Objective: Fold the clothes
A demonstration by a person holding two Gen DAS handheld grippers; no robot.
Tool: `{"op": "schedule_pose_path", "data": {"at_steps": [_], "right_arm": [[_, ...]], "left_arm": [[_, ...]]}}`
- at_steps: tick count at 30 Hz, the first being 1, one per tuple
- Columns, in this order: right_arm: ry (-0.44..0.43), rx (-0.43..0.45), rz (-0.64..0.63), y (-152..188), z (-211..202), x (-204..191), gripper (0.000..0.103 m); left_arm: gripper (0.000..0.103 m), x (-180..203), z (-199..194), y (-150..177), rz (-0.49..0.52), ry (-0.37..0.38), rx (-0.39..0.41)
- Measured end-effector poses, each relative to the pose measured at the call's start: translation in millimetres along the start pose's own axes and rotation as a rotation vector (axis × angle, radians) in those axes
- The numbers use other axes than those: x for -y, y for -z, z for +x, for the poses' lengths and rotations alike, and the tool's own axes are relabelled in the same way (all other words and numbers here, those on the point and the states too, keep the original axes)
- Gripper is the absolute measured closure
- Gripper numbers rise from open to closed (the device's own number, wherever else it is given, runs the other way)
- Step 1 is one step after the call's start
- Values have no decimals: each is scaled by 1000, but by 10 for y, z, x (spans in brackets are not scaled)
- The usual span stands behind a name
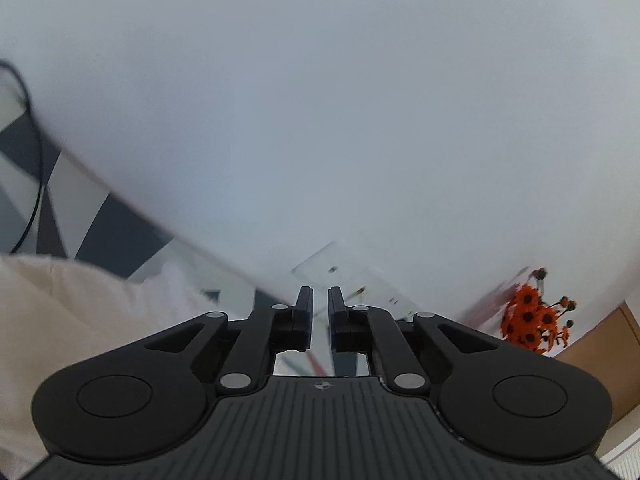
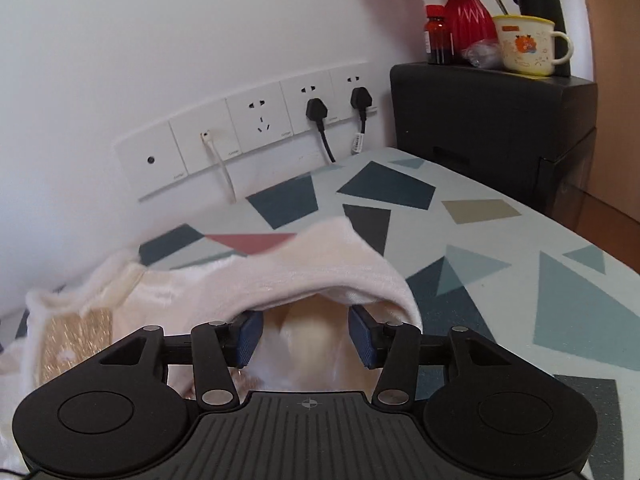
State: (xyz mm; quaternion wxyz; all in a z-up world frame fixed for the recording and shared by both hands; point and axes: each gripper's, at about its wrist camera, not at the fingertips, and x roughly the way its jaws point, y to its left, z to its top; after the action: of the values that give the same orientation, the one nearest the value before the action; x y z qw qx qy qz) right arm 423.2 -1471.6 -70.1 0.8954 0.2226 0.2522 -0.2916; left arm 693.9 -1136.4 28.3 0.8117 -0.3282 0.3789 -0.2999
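The right tongs point(image 2: 306, 338) stand apart, their blue pads point(image 2: 249, 336) under a draped fold of the cream fleece garment point(image 2: 320, 268) without pressing it. The garment lies bunched near the desk's point(image 2: 500, 248) wall-side edge, below the socket strip point(image 2: 248, 132). The left tongs point(image 1: 320, 316) show a narrow gap with nothing between, facing the white wall point(image 1: 320, 100).

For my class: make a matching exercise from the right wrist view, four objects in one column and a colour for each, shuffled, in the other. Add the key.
Objects:
1. vase
2. mug
3. garment
4. plug

Colours:
A. black
B. cream white
C. red
D. pale with a yellow rim

Pairs: 1-C, 2-D, 3-B, 4-A
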Motion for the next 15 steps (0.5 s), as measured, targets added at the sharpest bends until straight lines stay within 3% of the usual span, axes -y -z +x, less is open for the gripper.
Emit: {"op": "schedule_pose_path", "data": {"at_steps": [1, 3, 9, 15], "right_arm": [[-5, -11, 5, 15, -15, 13, 56], [-6, -23, 15, 42, -56, 35, 53], [-38, -10, -13, 32, -212, 30, 51], [-47, -17, -2, 21, -206, 60, 51]], "left_arm": [[77, -130, 105, 23, -39, -23, -49], [47, -338, 218, 188, -107, -77, -124], [37, -714, 284, 740, -160, -172, -325], [37, -783, 488, 911, -144, -219, -344]]}}
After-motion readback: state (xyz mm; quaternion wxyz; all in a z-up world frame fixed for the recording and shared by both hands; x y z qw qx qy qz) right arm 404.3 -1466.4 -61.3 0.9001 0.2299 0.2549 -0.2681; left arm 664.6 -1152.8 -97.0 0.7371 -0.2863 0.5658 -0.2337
